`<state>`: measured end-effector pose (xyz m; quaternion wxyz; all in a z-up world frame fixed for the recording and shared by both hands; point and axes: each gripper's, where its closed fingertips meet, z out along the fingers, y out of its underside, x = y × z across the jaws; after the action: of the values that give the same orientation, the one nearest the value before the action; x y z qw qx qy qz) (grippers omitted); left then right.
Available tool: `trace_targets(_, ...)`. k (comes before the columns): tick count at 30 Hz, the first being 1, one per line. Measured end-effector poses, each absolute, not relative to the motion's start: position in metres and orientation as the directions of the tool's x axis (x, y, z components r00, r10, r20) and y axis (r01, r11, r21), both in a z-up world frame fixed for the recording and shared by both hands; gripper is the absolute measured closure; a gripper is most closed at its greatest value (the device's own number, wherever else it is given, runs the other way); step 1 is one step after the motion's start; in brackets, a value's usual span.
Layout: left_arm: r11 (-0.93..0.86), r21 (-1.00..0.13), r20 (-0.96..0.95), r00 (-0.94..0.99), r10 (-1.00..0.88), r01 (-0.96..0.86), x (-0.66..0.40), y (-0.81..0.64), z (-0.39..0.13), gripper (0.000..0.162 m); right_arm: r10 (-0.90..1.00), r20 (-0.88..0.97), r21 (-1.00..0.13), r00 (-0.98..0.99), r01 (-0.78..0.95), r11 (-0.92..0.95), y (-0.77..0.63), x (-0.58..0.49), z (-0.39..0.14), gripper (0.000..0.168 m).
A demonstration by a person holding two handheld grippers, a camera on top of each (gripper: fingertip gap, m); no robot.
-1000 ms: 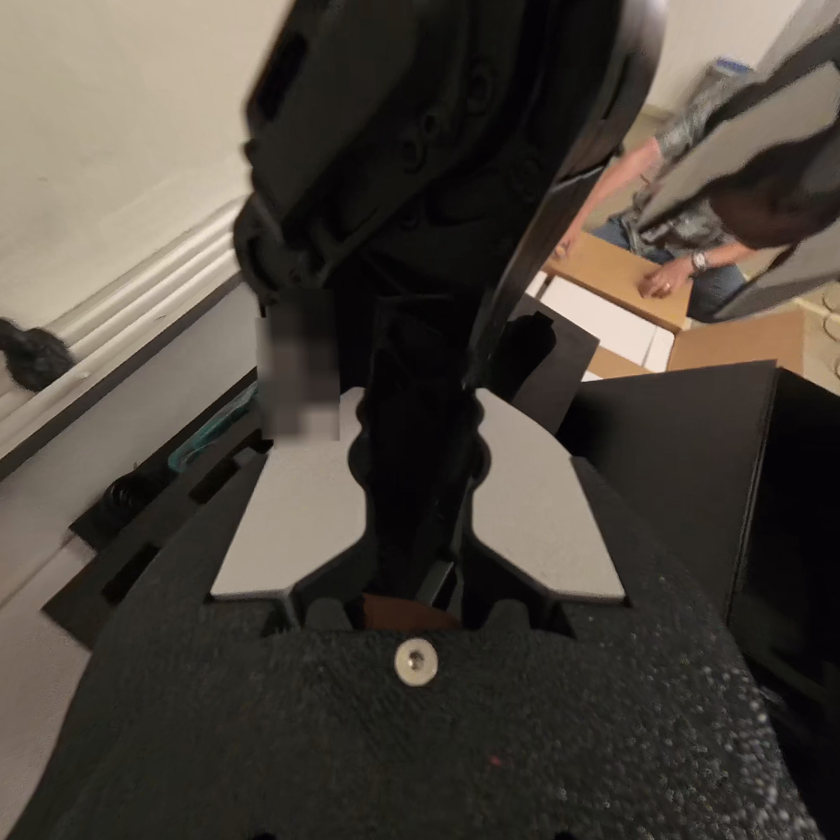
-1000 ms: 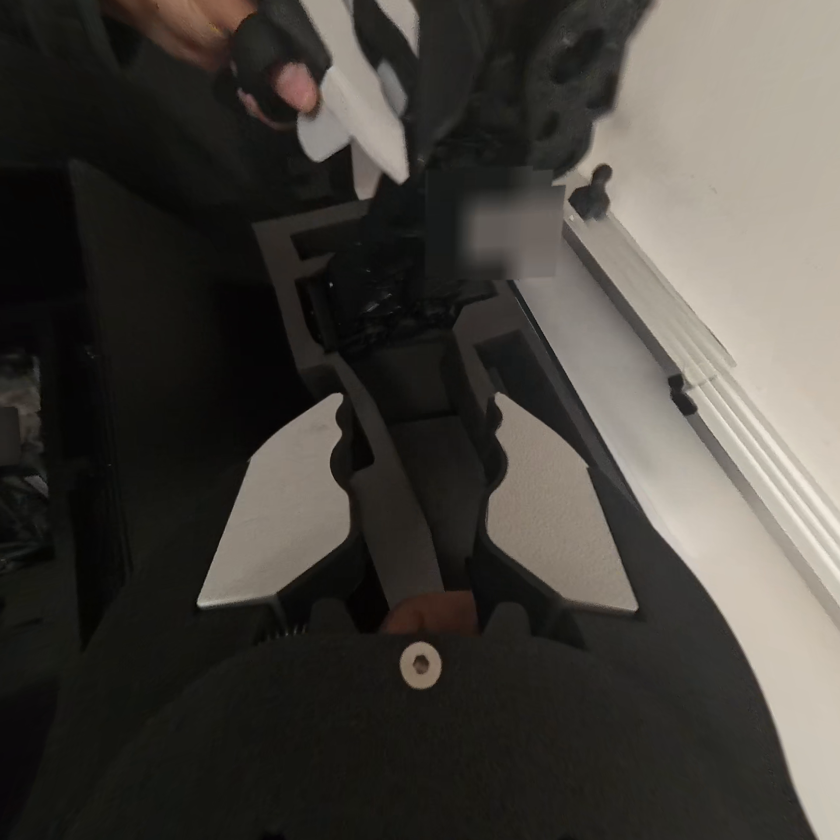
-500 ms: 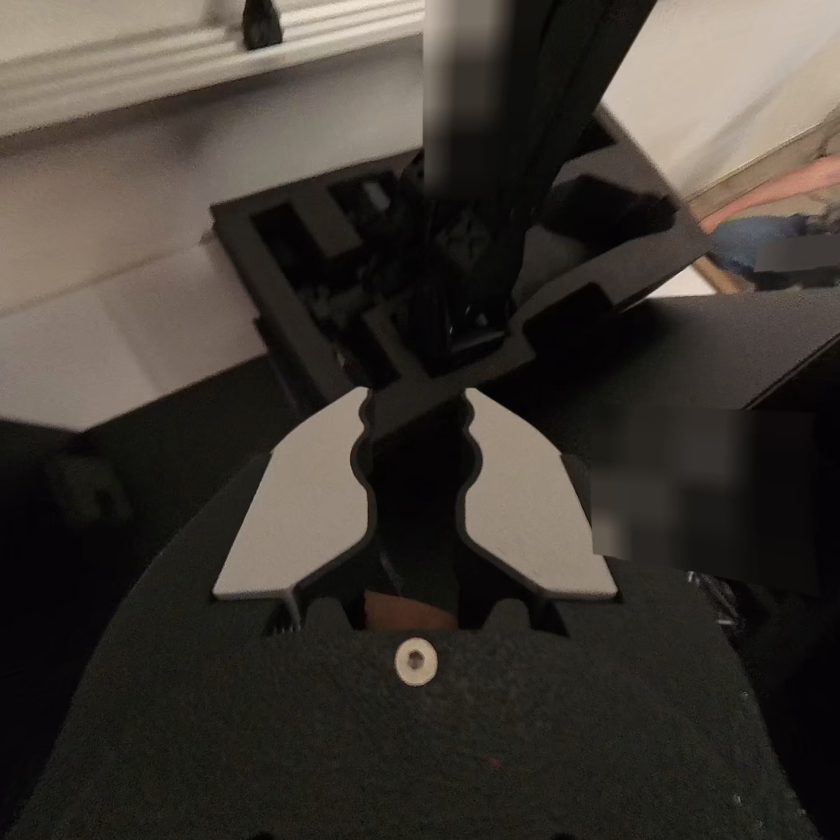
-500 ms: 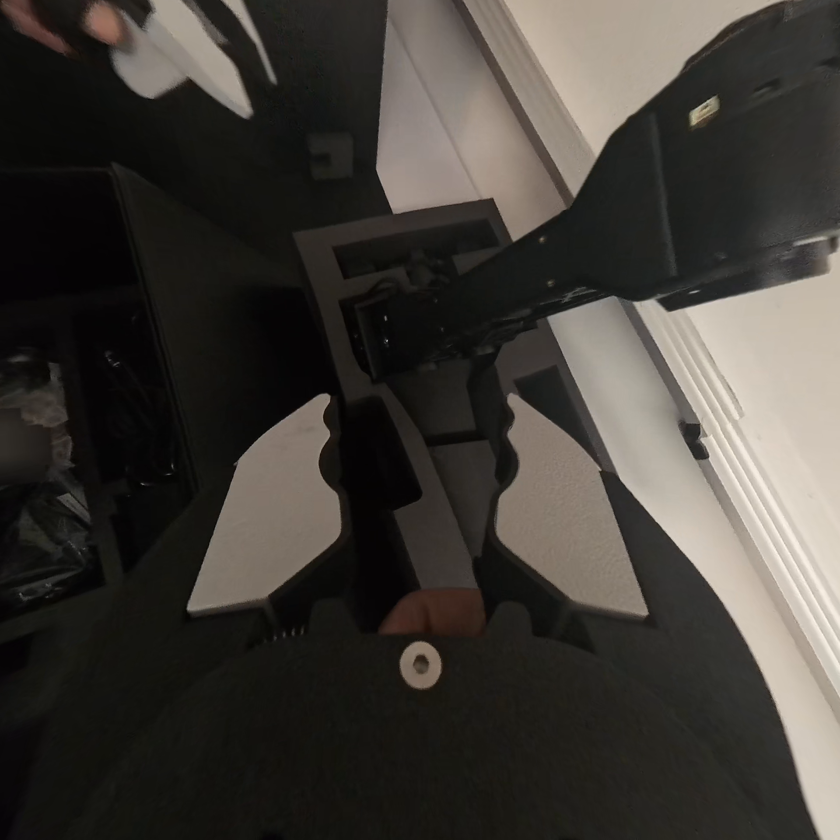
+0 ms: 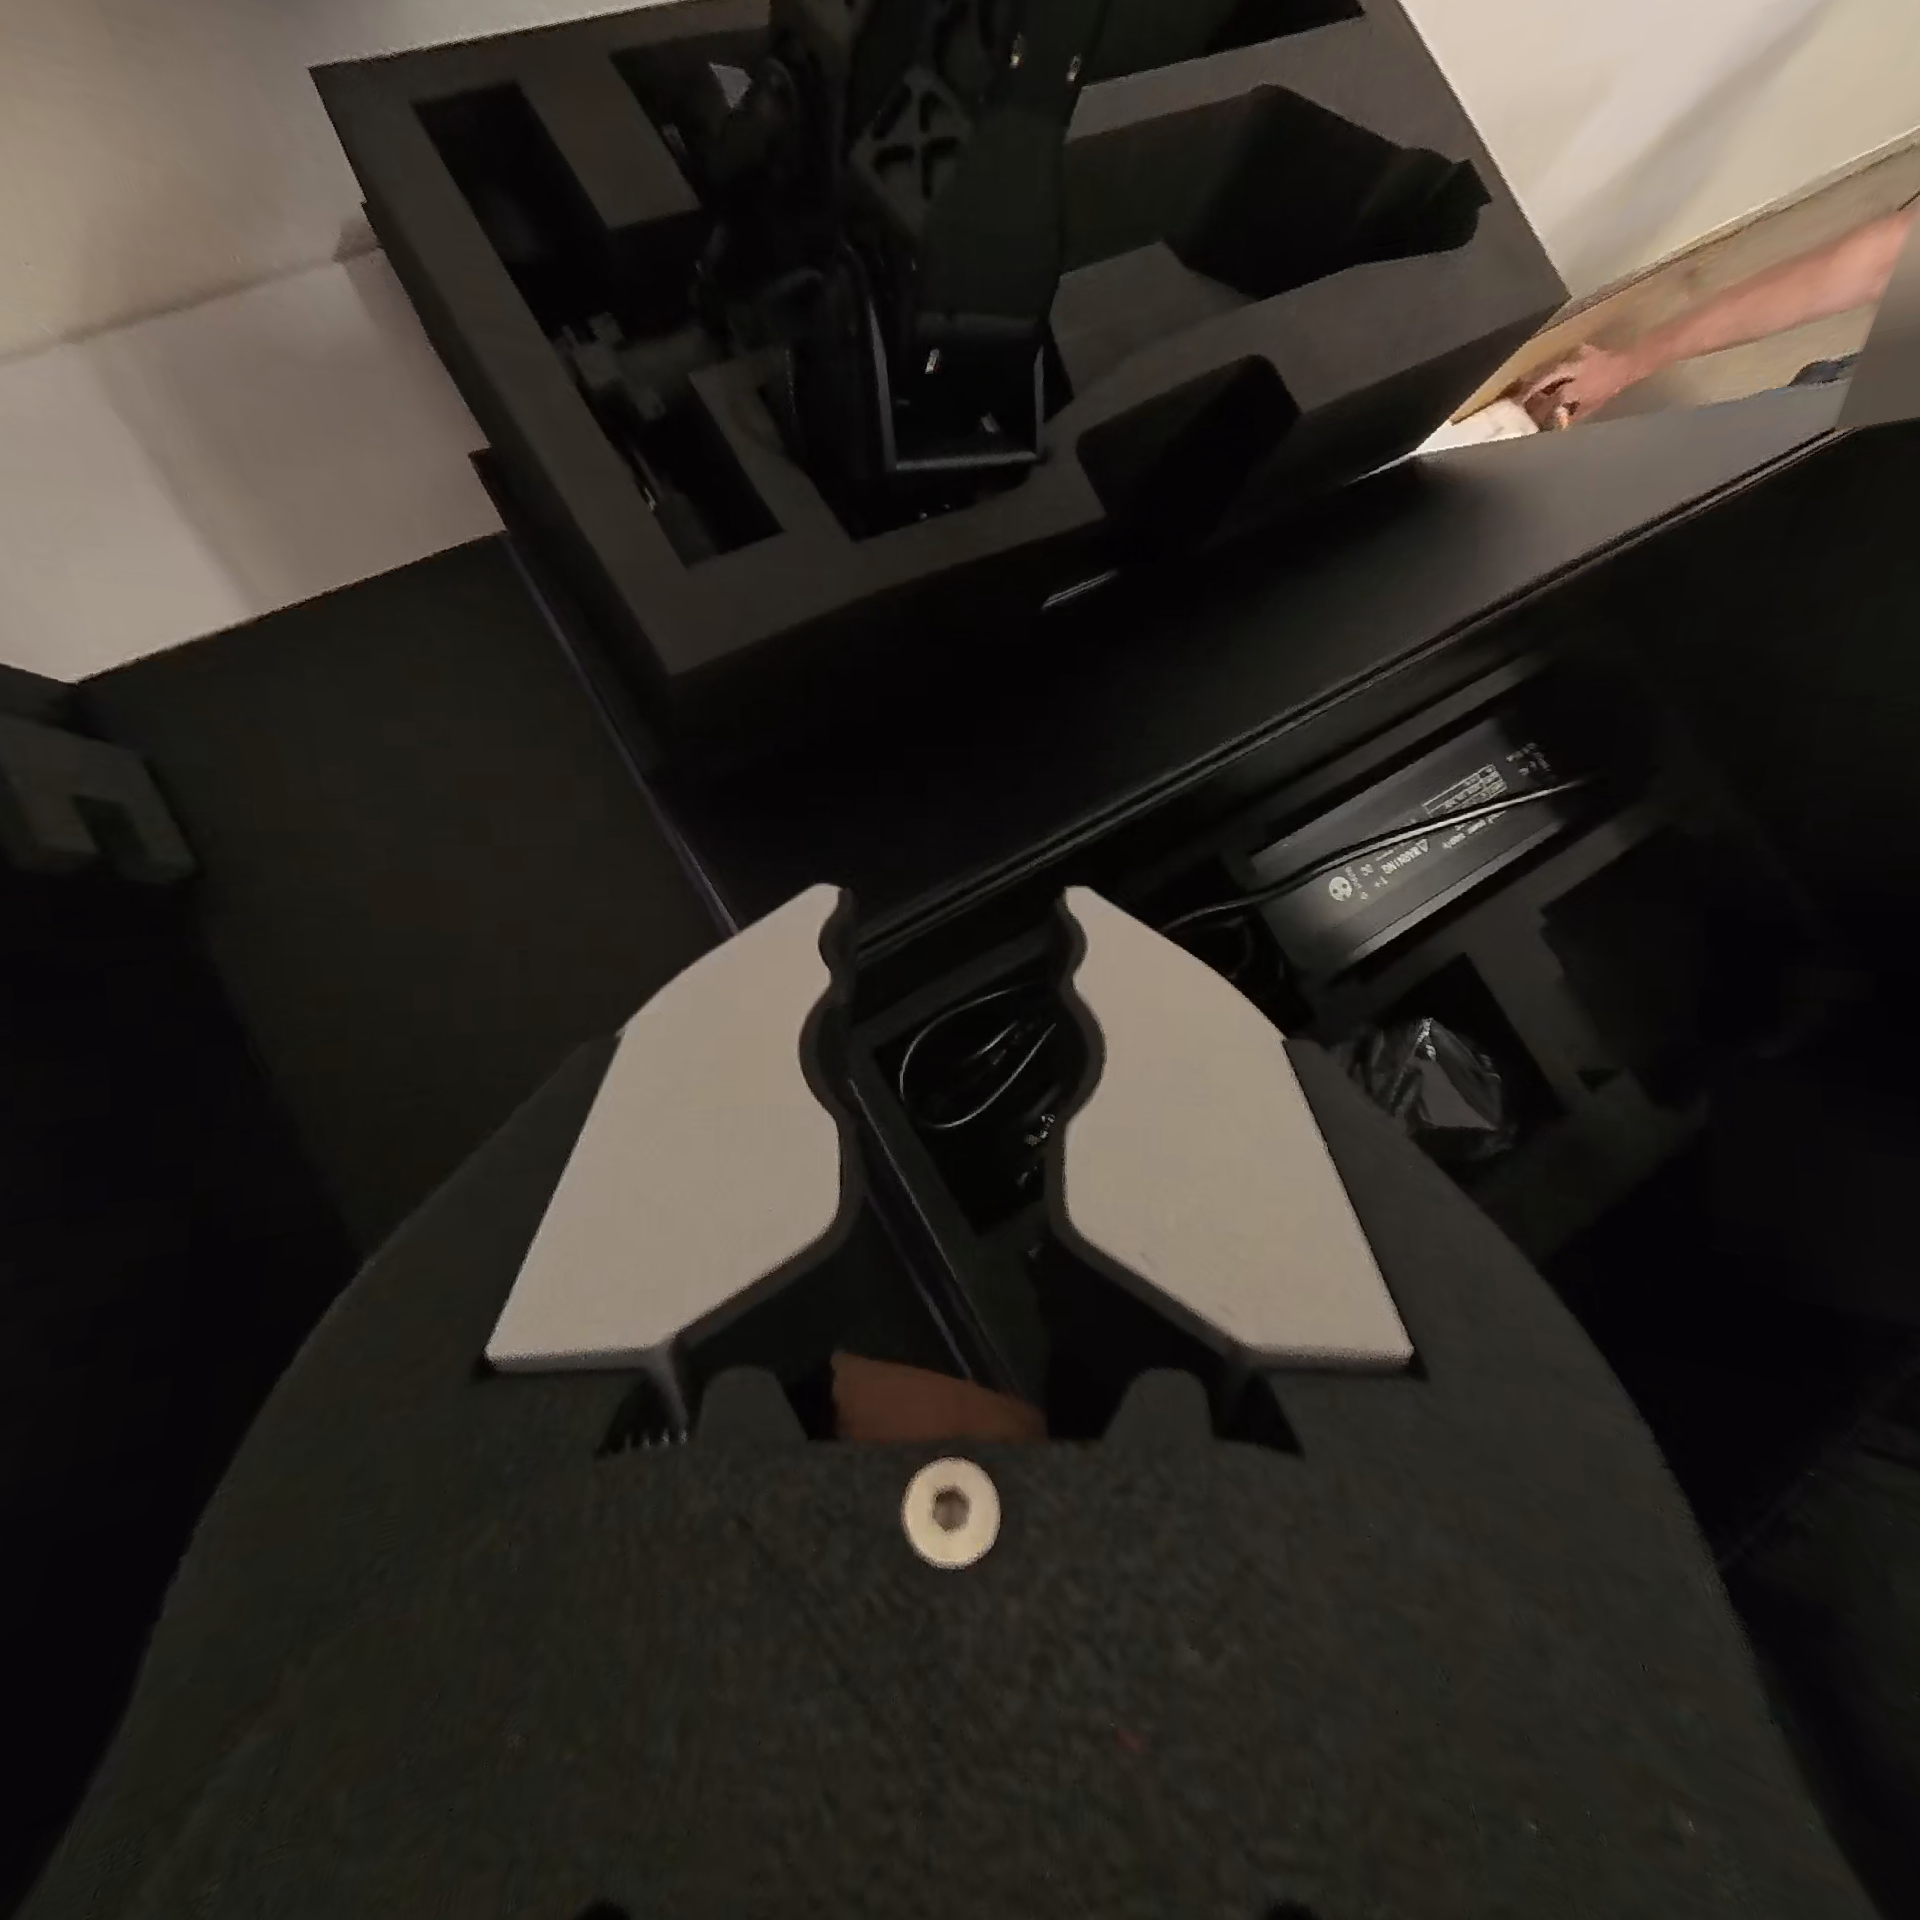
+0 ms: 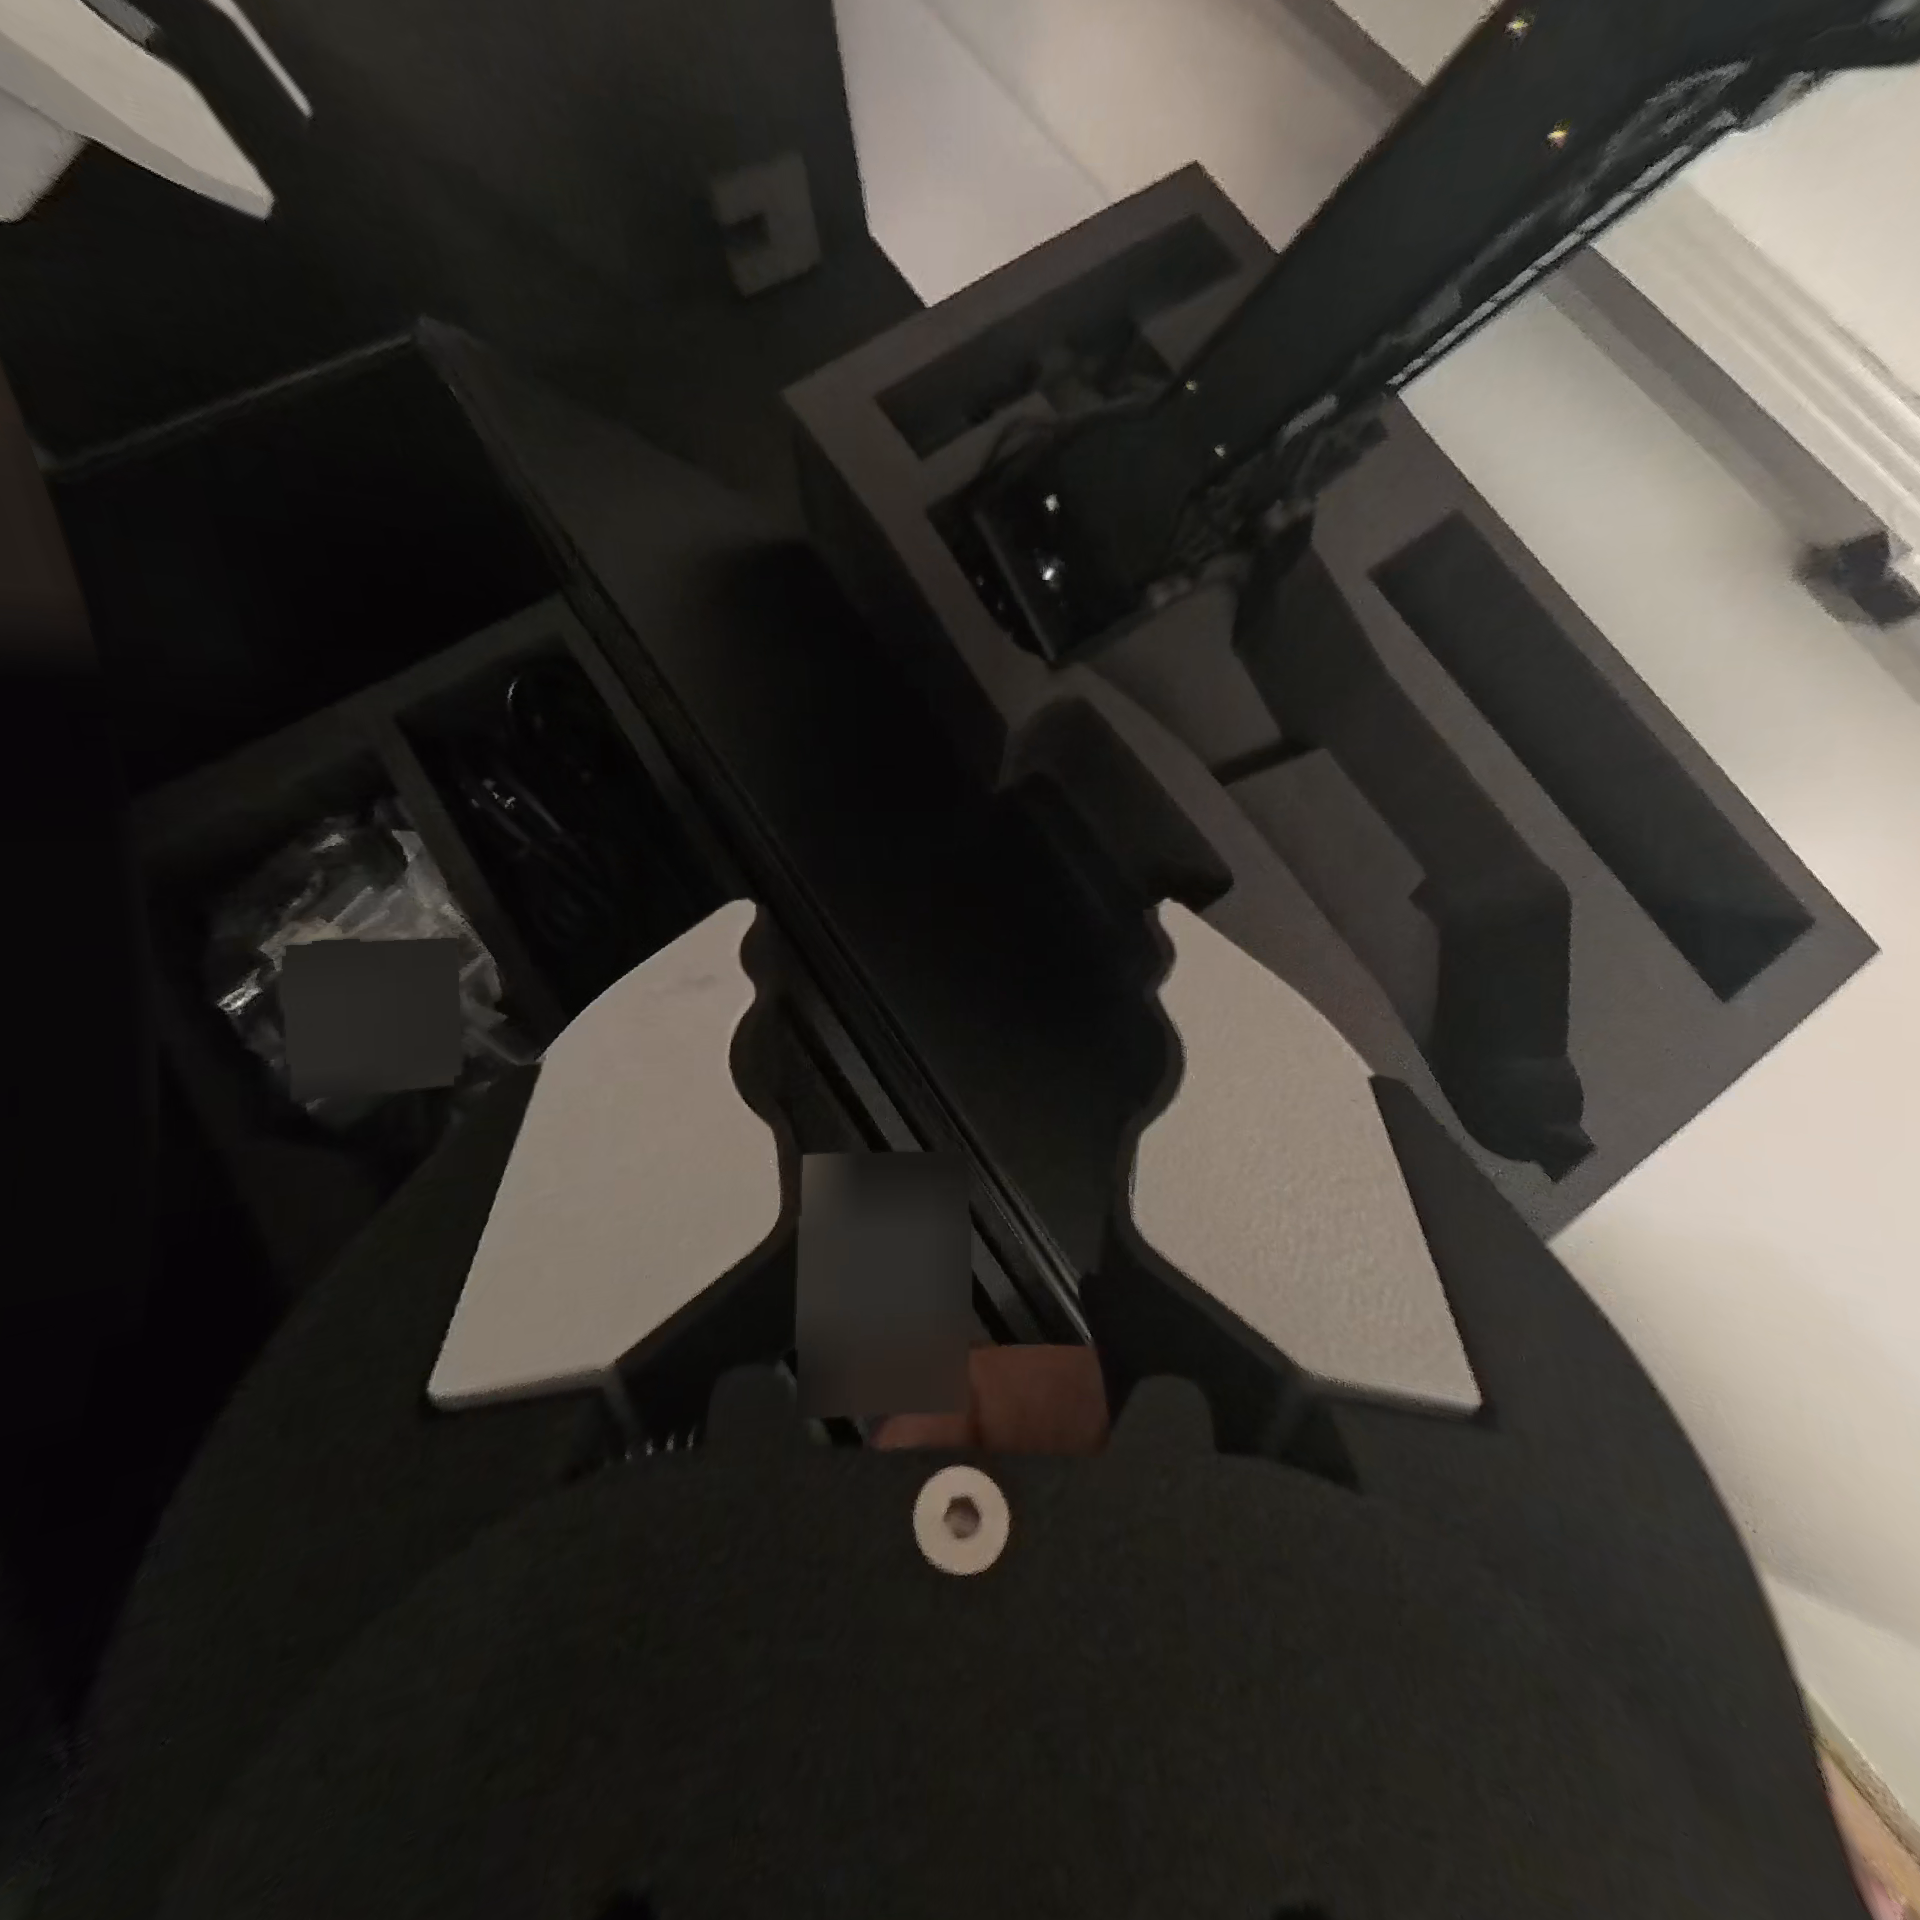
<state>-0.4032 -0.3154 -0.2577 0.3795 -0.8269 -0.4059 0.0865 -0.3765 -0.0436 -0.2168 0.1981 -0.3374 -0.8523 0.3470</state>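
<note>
both tongs (image 5: 951,935) (image 6: 956,930) apart, empty, above black case wall (image 5: 1195,769), foam tray (image 6: 1621,894) beyond

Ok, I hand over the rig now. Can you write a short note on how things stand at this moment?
Left gripper: open, empty, above the edge of the black panel and a compartment holding a cable.
Right gripper: open, empty, above the same panel edge.
Black foam tray: on the white surface beyond the panel; a long black device sticks out of one cut-out at a slant.
Power brick and plastic bag: in compartments beside the cable.
</note>
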Motion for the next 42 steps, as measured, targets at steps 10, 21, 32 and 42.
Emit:
trace_targets(10,-0.494,-0.689,0.010,0.689,0.725,0.530,-0.452,-0.292,-0.251,0.128,0.313,0.596,-0.415,-0.739,0.049,0.909,-0.062,-0.429,-0.175,0.101)
trace_targets(21,-0.388,-0.654,0.193,0.639,0.745,0.649,-0.476,-0.279,-0.273,0.125,-0.629,0.623,0.478,-0.466,-0.409,0.777,-0.110,-0.554,-0.239,0.080)
trace_targets(32,-0.342,-0.628,0.269,0.607,0.748,0.699,-0.477,-0.291,-0.284,0.126,-0.857,0.272,0.764,-0.438,-0.443,0.469,-0.098,-0.592,-0.259,0.110)
trace_targets(42,-0.724,-0.531,-0.279,0.715,0.641,0.441,-0.528,-0.294,-0.313,0.126,-0.916,0.333,0.849,-0.223,-0.352,0.394,-0.096,-0.633,-0.253,0.115)
